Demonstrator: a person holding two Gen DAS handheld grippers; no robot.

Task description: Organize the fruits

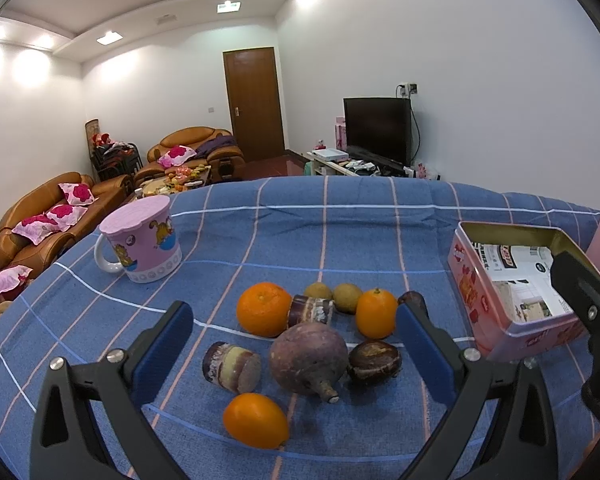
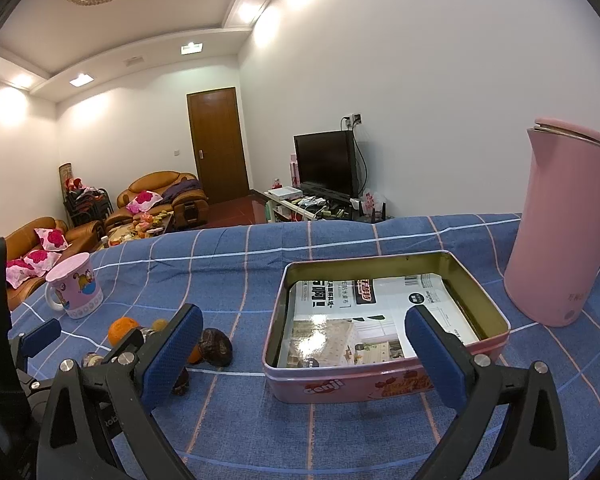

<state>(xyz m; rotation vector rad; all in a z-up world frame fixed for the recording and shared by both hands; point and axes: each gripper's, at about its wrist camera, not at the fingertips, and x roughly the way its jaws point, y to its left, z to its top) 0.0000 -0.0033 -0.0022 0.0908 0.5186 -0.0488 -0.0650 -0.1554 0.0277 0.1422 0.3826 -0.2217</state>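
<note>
We hold the left gripper [image 1: 296, 332] with its fingers spread wide and empty over the pile of fruits [image 1: 312, 340] on the blue checked cloth [image 1: 340, 232], while the right gripper [image 2: 304, 344], likewise apart and empty, hovers before the open pink tin [image 2: 384, 384], which has only a printed sheet inside. To start well, we should probably centre the left fingers on the big purple round fruit [image 1: 308, 356] and close gently. Its neighbours touch it, so a straight lift should avoid rolling the orange citrus [image 1: 256, 420] away.
</note>
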